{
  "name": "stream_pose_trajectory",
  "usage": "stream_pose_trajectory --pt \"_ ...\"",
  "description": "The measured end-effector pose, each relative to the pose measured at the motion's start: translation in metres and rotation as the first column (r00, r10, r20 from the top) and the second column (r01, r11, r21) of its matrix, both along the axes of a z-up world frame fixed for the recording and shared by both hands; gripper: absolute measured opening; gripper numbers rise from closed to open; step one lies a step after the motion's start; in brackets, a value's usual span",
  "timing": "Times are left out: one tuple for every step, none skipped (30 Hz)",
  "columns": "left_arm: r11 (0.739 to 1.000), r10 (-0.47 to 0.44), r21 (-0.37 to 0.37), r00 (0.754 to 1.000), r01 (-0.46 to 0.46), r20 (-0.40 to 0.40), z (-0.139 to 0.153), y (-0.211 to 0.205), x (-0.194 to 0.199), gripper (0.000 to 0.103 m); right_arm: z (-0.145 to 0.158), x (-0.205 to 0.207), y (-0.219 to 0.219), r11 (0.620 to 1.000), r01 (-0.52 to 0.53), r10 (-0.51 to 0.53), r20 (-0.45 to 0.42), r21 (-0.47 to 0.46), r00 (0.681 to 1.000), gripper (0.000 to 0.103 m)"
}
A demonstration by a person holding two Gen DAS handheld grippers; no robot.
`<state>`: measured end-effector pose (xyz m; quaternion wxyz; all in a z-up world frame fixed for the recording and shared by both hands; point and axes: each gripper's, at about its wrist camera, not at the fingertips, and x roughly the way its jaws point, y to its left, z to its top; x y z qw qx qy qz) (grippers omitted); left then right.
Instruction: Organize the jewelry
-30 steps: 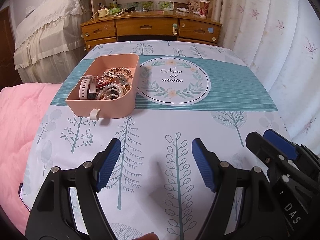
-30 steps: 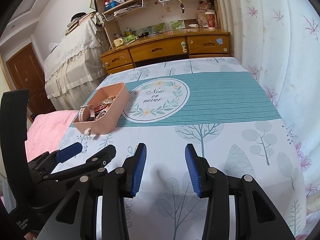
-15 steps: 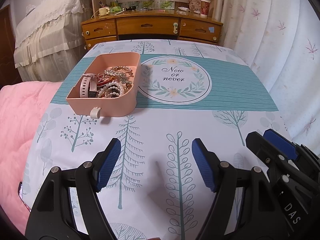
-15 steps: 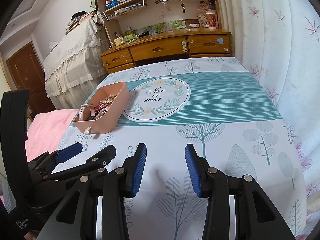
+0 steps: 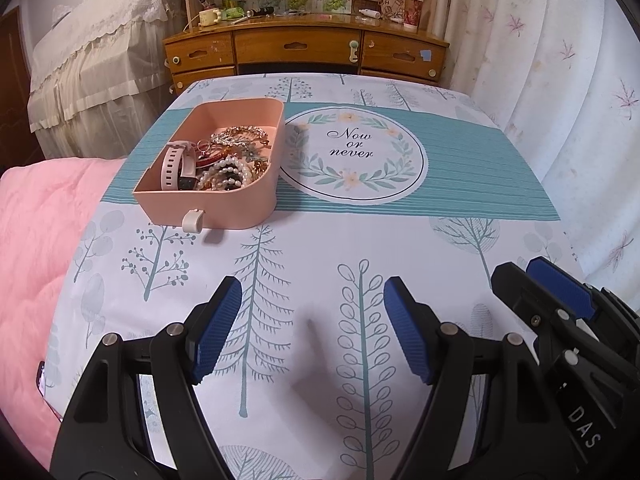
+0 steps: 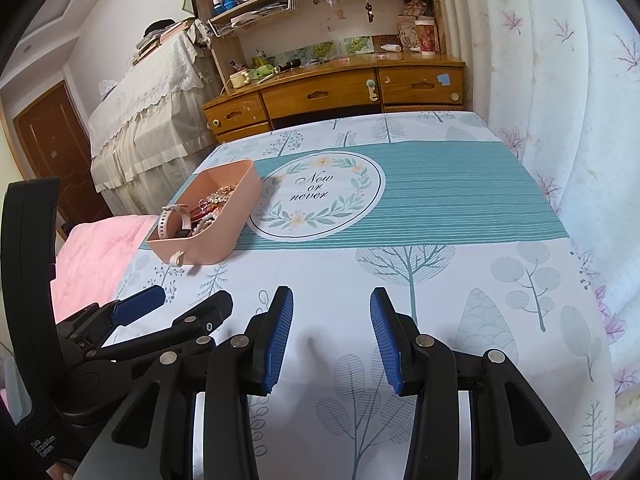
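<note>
A pink open box (image 5: 216,206) (image 6: 224,248) stands on the bed's patterned cover, left of the "Now or never" circle. It holds a tangle of jewelry (image 5: 228,160) (image 6: 214,202): a pink watch (image 5: 173,164) (image 6: 166,220), pearl bracelets, chains. My left gripper (image 5: 312,328) is open and empty, low over the cover, well short of the box. My right gripper (image 6: 332,336) is open and empty beside it, to the right; it also shows in the left wrist view (image 5: 556,292).
A pink quilt (image 5: 32,240) lies along the left side of the bed. A wooden desk (image 5: 304,52) with drawers and clutter stands beyond the bed's far end. A floral curtain (image 6: 580,100) hangs along the right. A lace-covered cabinet (image 6: 144,112) stands at back left.
Both grippers have crept slightly forward toward the box; the box looks a little nearer in both views. Jaws stay open.
</note>
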<state>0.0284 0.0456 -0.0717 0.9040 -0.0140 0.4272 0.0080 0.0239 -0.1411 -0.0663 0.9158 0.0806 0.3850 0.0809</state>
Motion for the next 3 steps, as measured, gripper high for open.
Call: stream_pose_trajectory --pt "1.000 0.001 0.000 1.000 -0.001 -0.002 -0.0003 -0.0003 0.0003 0.071 -0.0017 0.0008 0.0011 1.000 -0.001 0.001 -0.002 0.001 1.000 0.041" --pt "1.000 0.001 -0.001 1.000 -0.001 -0.004 -0.0006 -0.0005 0.0005 0.071 -0.0014 0.0017 -0.0002 1.000 -0.004 0.004 -0.004 0.002 1.000 0.041" --pt "1.000 0.002 0.000 1.000 -0.002 -0.006 -0.0012 -0.0006 0.0006 0.071 -0.0029 0.0024 0.0007 1.000 -0.005 0.005 -0.006 0.002 1.000 0.041"
